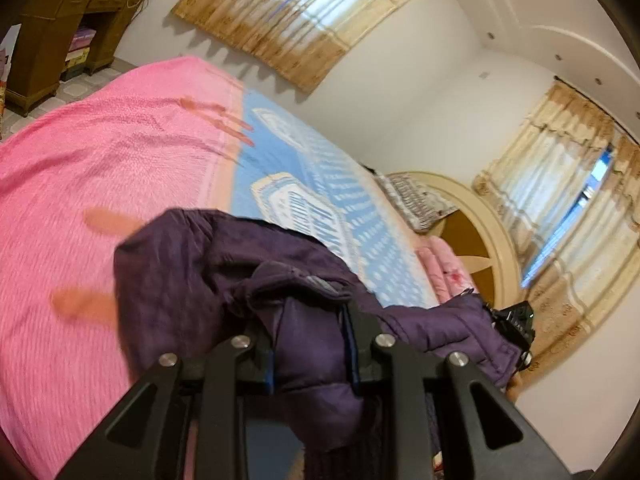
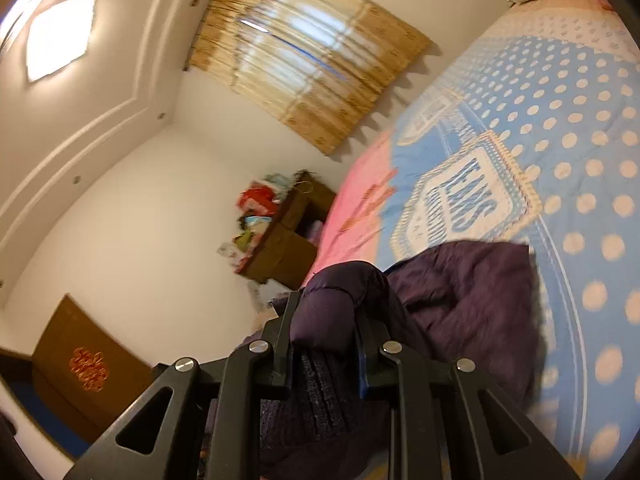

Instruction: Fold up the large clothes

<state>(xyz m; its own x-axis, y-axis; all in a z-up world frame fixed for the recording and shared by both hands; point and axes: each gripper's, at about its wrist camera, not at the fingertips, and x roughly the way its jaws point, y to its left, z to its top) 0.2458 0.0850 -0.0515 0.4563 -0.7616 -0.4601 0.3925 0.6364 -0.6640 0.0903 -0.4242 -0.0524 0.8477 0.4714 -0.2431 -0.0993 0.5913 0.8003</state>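
A dark purple padded jacket [image 1: 208, 264] hangs bunched above the bed [image 1: 80, 168], which has a pink and blue cover. My left gripper [image 1: 312, 344] is shut on a thick fold of the jacket, and the fabric drapes over and below its fingers. In the right wrist view my right gripper [image 2: 326, 328] is shut on another puffy fold of the same jacket [image 2: 460, 292], with the rest trailing to the right over the blue dotted bedcover [image 2: 560, 140]. Both views are tilted and blurred. The right gripper [image 1: 516, 320] shows at the jacket's far end in the left view.
A wooden desk [image 1: 60, 32] with clutter stands beyond the bed's foot. Curtained windows [image 1: 304, 12] are on the walls. A patterned pillow [image 1: 416, 200], pink folded bedding [image 1: 444, 272] and a round headboard [image 1: 480, 240] lie at the bed's head. A brown door [image 2: 84, 364] is low left.
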